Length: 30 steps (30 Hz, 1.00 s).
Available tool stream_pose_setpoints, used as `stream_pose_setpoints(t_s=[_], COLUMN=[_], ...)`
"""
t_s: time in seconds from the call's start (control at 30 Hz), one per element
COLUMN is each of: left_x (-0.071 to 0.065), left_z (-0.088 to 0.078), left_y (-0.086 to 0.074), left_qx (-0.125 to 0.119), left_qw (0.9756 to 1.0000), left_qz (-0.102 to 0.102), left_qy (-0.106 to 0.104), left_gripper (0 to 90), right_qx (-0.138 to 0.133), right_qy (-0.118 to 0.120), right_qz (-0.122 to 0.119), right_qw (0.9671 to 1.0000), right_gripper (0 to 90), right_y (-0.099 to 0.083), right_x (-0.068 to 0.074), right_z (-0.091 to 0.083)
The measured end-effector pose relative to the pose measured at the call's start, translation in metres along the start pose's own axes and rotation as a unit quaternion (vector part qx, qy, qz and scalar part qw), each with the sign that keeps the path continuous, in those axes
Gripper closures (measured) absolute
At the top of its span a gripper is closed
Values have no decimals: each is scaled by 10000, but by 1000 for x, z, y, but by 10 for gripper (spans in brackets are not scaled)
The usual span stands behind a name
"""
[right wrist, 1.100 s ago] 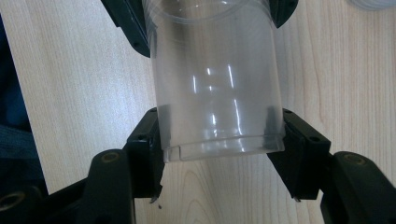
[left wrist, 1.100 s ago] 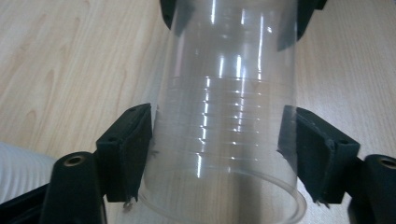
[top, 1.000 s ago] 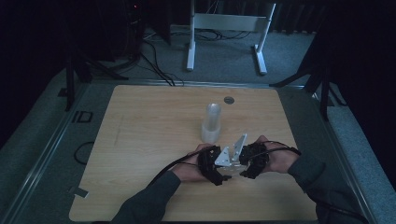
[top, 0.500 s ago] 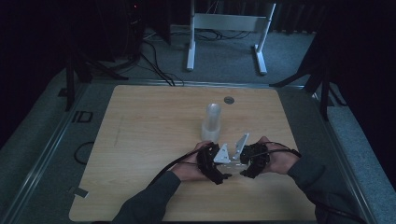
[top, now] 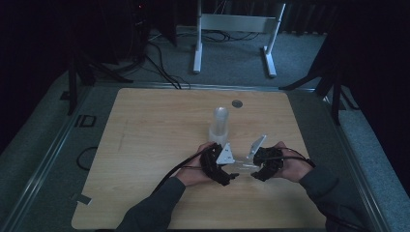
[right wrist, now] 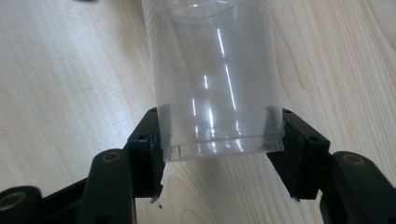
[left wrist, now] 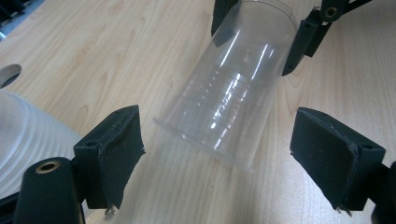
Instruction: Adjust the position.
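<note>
Holding the clear cup (right wrist: 217, 79) by its base, the right gripper (right wrist: 219, 154) keeps it low over the tabletop (top: 145, 145); the left gripper (left wrist: 229, 154) has just spread its jaws wide off the rim, beside the cup stack (top: 220, 125).

High view dim, murky; gripper views bright, sharp.

Nothing here you can actually read. The clear plastic cup (left wrist: 233, 88) has raised graduation lines running up its side, maybe with tiny figures next to them, but they're too faint to make out. No brand, label or number is legible on anything else.
</note>
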<state>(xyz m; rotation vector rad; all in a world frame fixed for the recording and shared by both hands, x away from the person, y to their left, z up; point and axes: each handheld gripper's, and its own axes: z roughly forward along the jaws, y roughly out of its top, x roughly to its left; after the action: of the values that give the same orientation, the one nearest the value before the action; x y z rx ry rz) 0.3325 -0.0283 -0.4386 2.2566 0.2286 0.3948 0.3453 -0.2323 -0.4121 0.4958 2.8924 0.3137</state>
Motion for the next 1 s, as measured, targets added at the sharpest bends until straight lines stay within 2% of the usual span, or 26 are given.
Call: stream_pose_setpoints(t_s=[0.03,0.07,0.13,0.17,0.2,0.23,0.27,0.3,0.43,0.6,0.63,0.67,0.7,0.73,0.9,1.0], left_x=[0,1,1,2,3,3,3,4,7,8,8,8,7,8,8,9], left_z=[0,-1,-1,-1,-2,-2,-2,-2,-2,-2,-2,-2,-2,-2,-3,-3], left_y=[0,0,-1,-1,-1,-1,-1,-2,-3,-3,-3,-3,-3,-3,-3,-2], left_qx=[0,-38,-53,-66,-91,-91,-91,-94,-108,-151,-151,-153,-154,-151,-176,-199], left_qw=[10000,10000,10000,9999,9998,9998,9998,9998,9995,9993,9993,9993,9992,9992,9990,9988], left_qz=[0,-42,-68,-93,-135,-135,-135,-191,-292,-337,-337,-340,-353,-351,-384,-418], left_qy=[0,18,31,37,62,62,62,68,72,96,96,96,105,105,149,157], left_gripper=[170,170,173,173,174,174,174,174,174,178,178,178,178,178,178,179], right_qx=[0,-63,-131,-131,-189,-189,-216,-338,-502,-611,-611,-661,-718,-818,-959,-1011], right_qy=[0,-58,-110,-110,-178,-178,-216,-274,-455,-706,-706,-747,-769,-826,-1024,-1200], right_qz=[0,163,309,309,467,467,565,787,1238,1665,1665,1728,1825,1977,2247,2417], right_qw=[10000,9998,9994,9994,9986,9986,9979,9960,9900,9816,9816,9799,9776,9734,9643,9576], right_gripper=[417,418,418,418,418,418,418,418,418,419,419,419,418,419,419,419], right_y=[0,-3,-6,-6,-9,-9,-11,-14,-22,-26,-26,-26,-26,-26,-29,-30], right_x=[0,-2,-4,-4,-6,-6,-6,-7,-10,-10,-10,-11,-11,-11,-8,-6], right_z=[0,0,1,1,2,2,2,3,7,14,14,15,16,17,20,22])
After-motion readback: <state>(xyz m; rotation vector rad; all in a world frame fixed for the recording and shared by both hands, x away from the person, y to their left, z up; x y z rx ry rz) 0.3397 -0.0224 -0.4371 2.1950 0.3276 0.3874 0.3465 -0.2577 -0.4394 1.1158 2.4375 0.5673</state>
